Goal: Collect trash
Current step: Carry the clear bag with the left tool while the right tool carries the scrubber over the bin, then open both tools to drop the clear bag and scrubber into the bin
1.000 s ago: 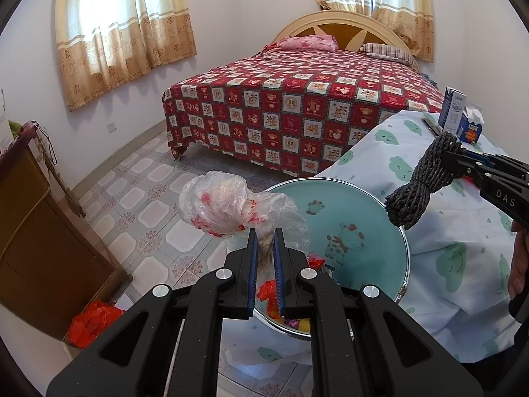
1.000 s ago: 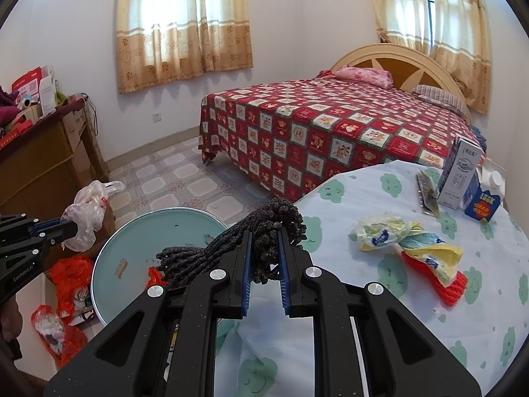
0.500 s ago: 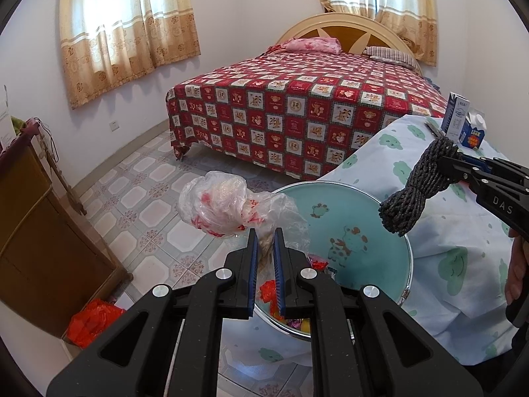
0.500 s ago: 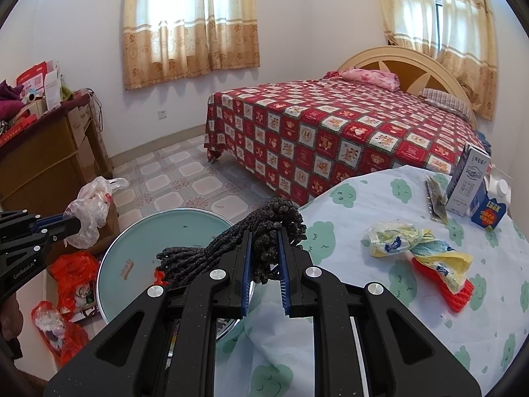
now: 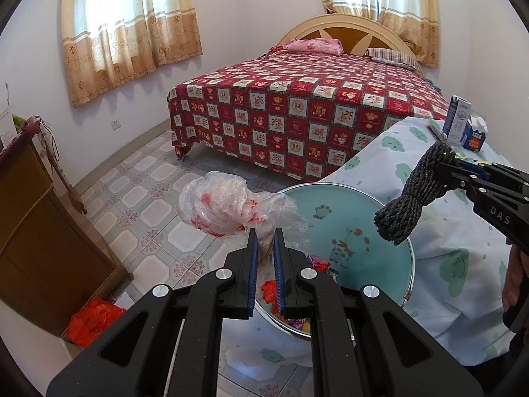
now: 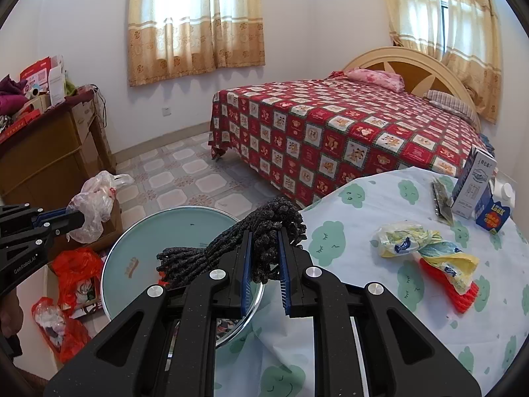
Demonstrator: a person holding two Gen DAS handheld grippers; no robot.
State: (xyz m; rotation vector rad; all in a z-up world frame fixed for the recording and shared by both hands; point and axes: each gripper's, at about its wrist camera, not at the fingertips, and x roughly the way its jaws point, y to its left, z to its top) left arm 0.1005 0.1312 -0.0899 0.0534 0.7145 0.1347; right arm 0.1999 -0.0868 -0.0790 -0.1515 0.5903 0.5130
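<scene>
1. Over the basin, left gripper is clamped on a plastic bag.
2. At 3 o'clock of the bag, right gripper is clamped on a rope bundle.
3. Wrappers lie on the table at the right gripper's 2 o'clock.

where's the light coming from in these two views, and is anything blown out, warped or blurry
Left wrist view: daylight through the curtains, glowing nearly white; fisheye bends the bed and walls; the plastic bag and left gripper look sharp. Right wrist view: the same backlit windows, black vignette at the corners, curved table edge; the rope bundle in the right gripper is crisp.
</scene>
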